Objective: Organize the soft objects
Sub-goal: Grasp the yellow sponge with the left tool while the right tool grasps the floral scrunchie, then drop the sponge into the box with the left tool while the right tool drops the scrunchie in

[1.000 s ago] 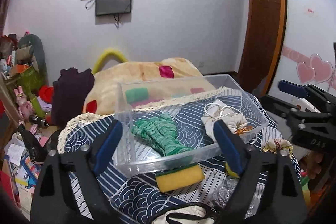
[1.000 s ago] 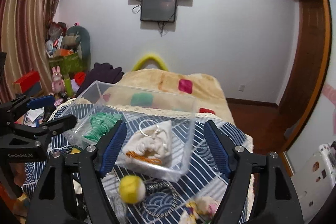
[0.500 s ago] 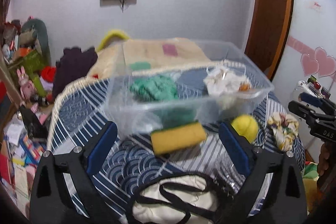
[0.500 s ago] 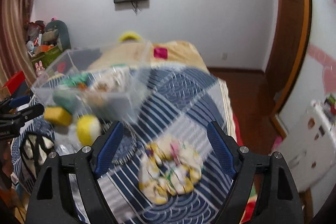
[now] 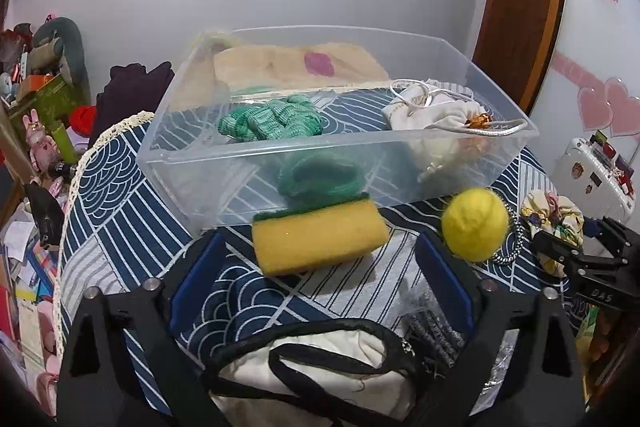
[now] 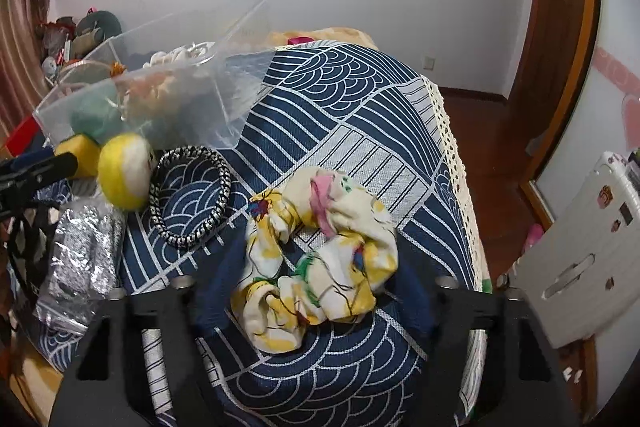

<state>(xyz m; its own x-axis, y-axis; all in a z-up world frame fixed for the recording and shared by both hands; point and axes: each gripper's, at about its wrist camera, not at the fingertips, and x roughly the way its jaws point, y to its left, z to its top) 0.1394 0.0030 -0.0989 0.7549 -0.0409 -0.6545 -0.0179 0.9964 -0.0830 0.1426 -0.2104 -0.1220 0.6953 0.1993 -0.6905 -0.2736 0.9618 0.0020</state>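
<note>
A clear plastic bin (image 5: pixel 404 171) stands on the blue patterned tablecloth (image 5: pixel 120 203); it holds a green knit cloth (image 5: pixel 276 119) and a white drawstring pouch (image 5: pixel 432 111). A yellow sponge (image 5: pixel 320 237) lies just in front of the bin, ahead of my open left gripper (image 5: pixel 320 279). A yellow ball (image 5: pixel 475 225) sits to its right. My open right gripper (image 6: pixel 312 291) straddles a floral scrunchie (image 6: pixel 320 263) without closing on it. The bin also shows in the right wrist view (image 6: pixel 160 99).
A white bag with black straps (image 5: pixel 316 363) lies under the left gripper. A black-and-white braided ring (image 6: pixel 192 195) and a silver zip bag (image 6: pixel 80 259) lie left of the scrunchie. The table edge with lace trim (image 6: pixel 452 147) drops to the floor on the right.
Both grippers have come down toward the table. The left now faces the sponge; the right swung right and now has the scrunchie between its open fingers.
</note>
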